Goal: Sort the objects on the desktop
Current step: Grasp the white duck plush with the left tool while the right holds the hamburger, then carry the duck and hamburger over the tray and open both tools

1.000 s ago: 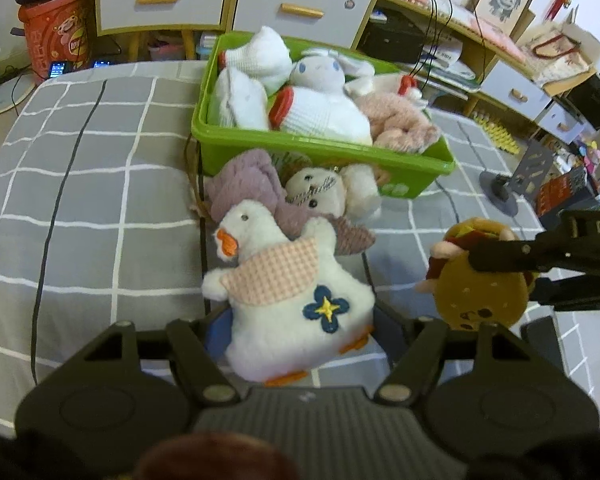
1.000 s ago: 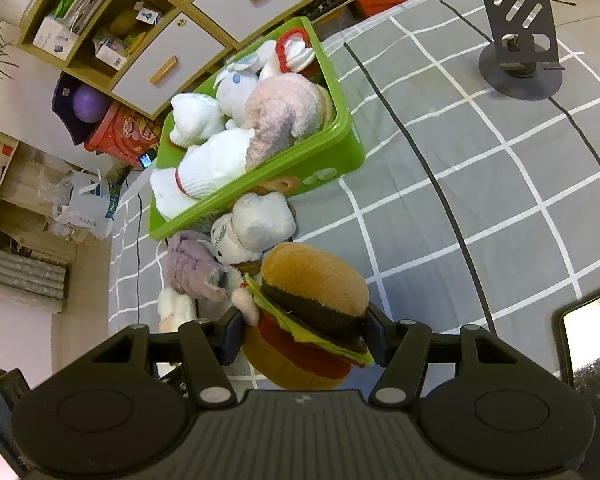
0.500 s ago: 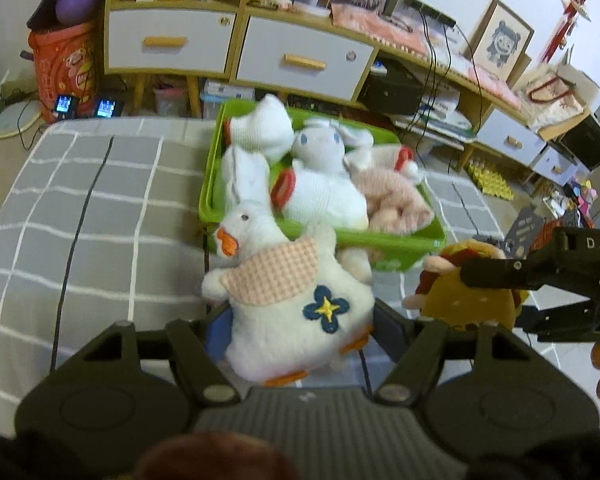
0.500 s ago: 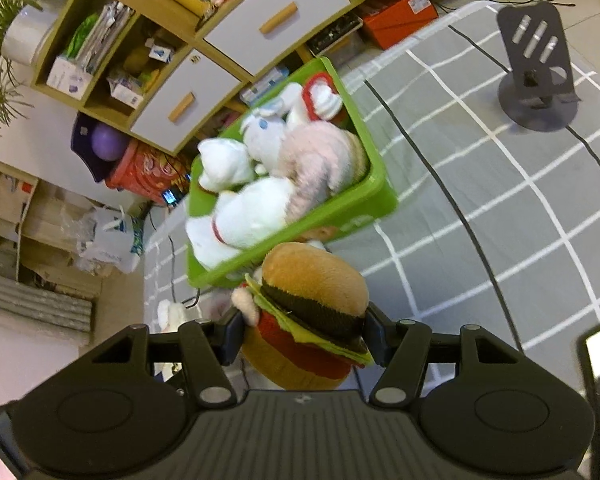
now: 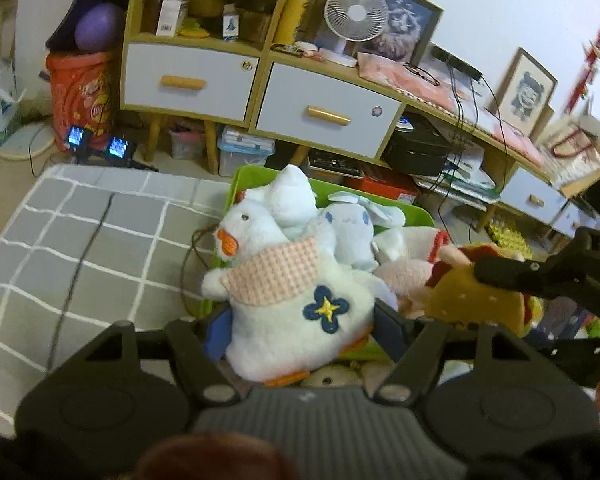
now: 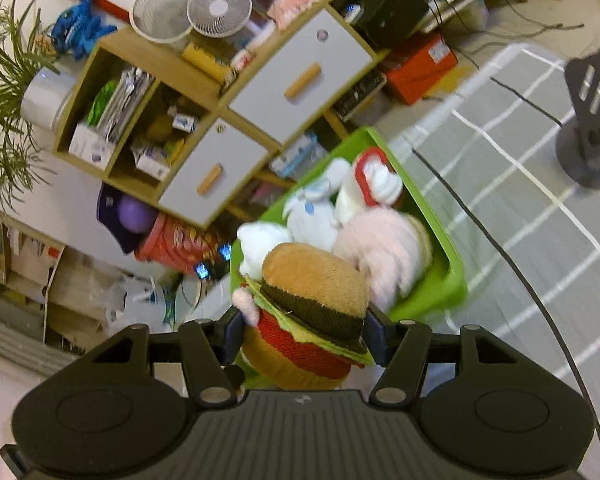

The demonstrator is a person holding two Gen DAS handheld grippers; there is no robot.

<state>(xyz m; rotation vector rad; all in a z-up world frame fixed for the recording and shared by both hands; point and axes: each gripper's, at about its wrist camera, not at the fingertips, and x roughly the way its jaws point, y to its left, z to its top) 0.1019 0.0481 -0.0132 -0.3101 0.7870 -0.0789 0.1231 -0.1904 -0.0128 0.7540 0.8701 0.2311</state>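
Note:
My left gripper [image 5: 296,330] is shut on a white plush duck [image 5: 288,304] with a checked scarf and a blue flower patch, held in the air just in front of the green bin [image 5: 252,178]. My right gripper [image 6: 302,334] is shut on a plush hamburger [image 6: 312,312], lifted over the near end of the green bin [image 6: 440,280]. That hamburger [image 5: 476,300] and the right gripper's fingers [image 5: 512,274] show at the right of the left wrist view. The bin holds several white and pink plush toys [image 5: 348,232].
The bin sits on a grey checked cloth [image 5: 80,240]. A small plush head [image 5: 332,378] lies below the duck. A black phone stand [image 6: 592,120] is on the cloth at the right. Wooden drawer cabinets [image 5: 260,92] and a red snack tub [image 5: 80,92] stand behind.
Both grippers have risen and moved toward the bin with their toys. The duck and hamburger now hang at the bin's near rim instead of over the cloth in front of it.

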